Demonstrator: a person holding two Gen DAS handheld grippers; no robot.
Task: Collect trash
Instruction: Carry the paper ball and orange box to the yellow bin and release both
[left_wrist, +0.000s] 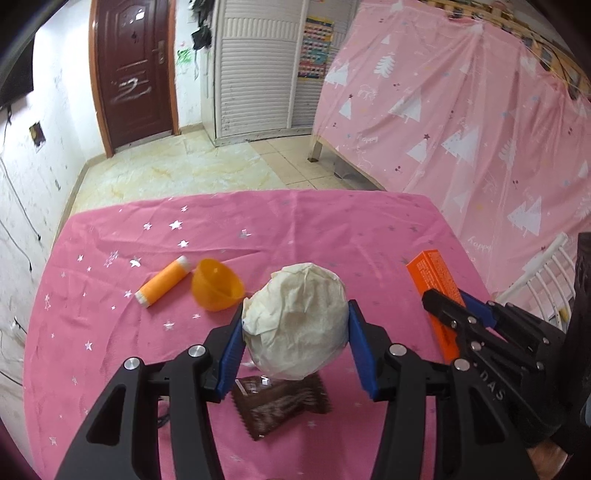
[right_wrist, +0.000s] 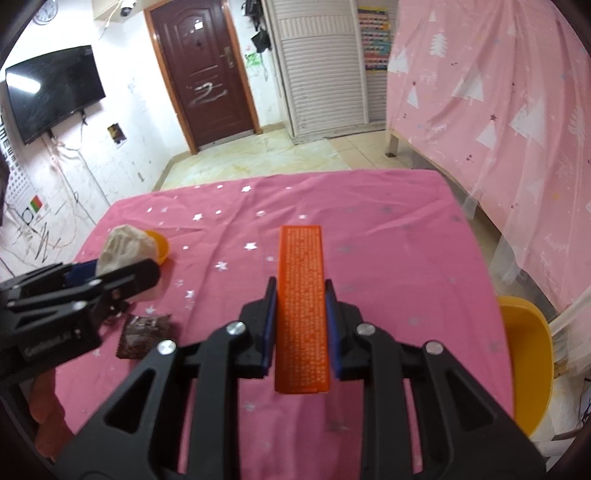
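Observation:
My left gripper (left_wrist: 295, 325) is shut on a crumpled white paper ball (left_wrist: 295, 321) and holds it above the pink star tablecloth (left_wrist: 332, 229). A brown snack wrapper (left_wrist: 280, 406) lies under it. An orange tube with white ends (left_wrist: 162, 281) and an orange half-egg cup (left_wrist: 216, 284) lie to the left. My right gripper (right_wrist: 300, 295) is shut on a long orange box (right_wrist: 302, 310), held above the cloth. In the right wrist view the paper ball (right_wrist: 127, 247), the wrapper (right_wrist: 142, 336) and the left gripper (right_wrist: 110, 280) are at the left. The right gripper (left_wrist: 458, 306) and the box (left_wrist: 432, 277) show in the left wrist view.
A yellow-orange bin (right_wrist: 528, 358) stands past the table's right edge. A pink tree-print curtain (left_wrist: 461, 122) hangs at the right. A brown door (right_wrist: 205, 70), a louvred cabinet (right_wrist: 317, 66) and a wall TV (right_wrist: 55, 88) are at the back, with tiled floor (left_wrist: 177, 173) between.

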